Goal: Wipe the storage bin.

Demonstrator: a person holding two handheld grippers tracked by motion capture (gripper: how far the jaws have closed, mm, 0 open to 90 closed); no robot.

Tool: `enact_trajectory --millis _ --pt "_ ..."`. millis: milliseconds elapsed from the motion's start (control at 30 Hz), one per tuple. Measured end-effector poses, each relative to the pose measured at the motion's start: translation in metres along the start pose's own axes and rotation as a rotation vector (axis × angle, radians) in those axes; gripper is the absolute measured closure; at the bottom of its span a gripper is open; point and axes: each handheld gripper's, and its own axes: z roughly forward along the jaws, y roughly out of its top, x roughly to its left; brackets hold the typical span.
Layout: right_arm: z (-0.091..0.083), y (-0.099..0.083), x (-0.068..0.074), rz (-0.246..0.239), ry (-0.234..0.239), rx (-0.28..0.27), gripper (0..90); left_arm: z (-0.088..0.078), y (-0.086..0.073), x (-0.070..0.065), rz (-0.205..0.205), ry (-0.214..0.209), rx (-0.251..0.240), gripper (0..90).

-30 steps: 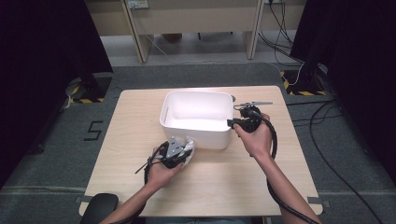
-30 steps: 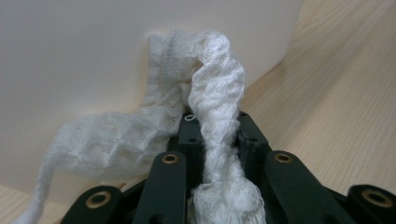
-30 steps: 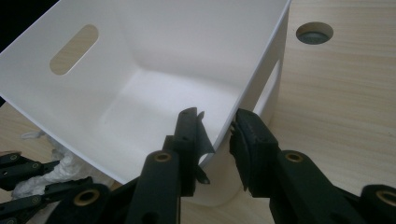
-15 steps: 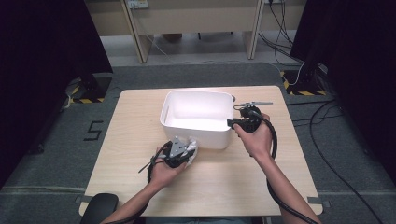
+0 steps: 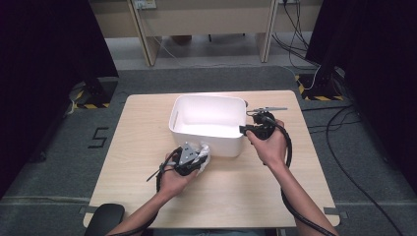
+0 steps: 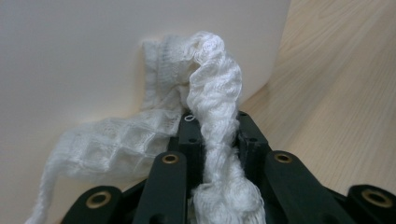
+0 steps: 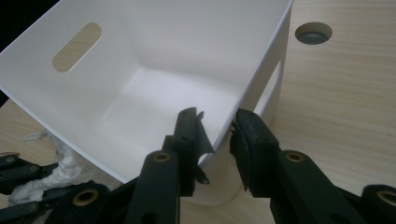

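**Ana:** Grey carpet runs all round a pale wooden desk [image 5: 147, 147], with dark curtains at both sides. What sits at the left?

**Ben:** On the near left of the desk, the left tool [image 5: 189, 162] is in the person's left hand [image 5: 174, 179], just in front of the tub's near wall. Its jaws are pressed together on a white knitted cloth [image 6: 210, 93]. In the left gripper view the cloth bunches up between the jaws and a flatter waffle-patterned part hangs off to one side, right against the tub wall.

**Ana:** And the middle?

**Ben:** A white plastic tub [image 5: 209, 105] stands upright on the desk, with a slot handle in its wall.

**Ana:** The right?

**Ben:** The right tool [image 5: 244, 130], in the right hand [image 5: 270, 145], is at the tub's near right corner. In the right gripper view its jaws straddle the rim there, one inside the wall and one outside, clamped on it.
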Motion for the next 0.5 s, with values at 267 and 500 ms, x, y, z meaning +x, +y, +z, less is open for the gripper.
enact_trajectory --millis 267,500 --pt "0.000 0.000 0.000 0.003 0.001 0.000 71.1 -0.009 0.013 0.000 0.000 0.002 -0.033 75.9" --pt "0.000 0.000 0.000 0.004 0.000 0.002 71.1 -0.013 0.022 -0.001 0.009 -0.001 -0.046 76.0"
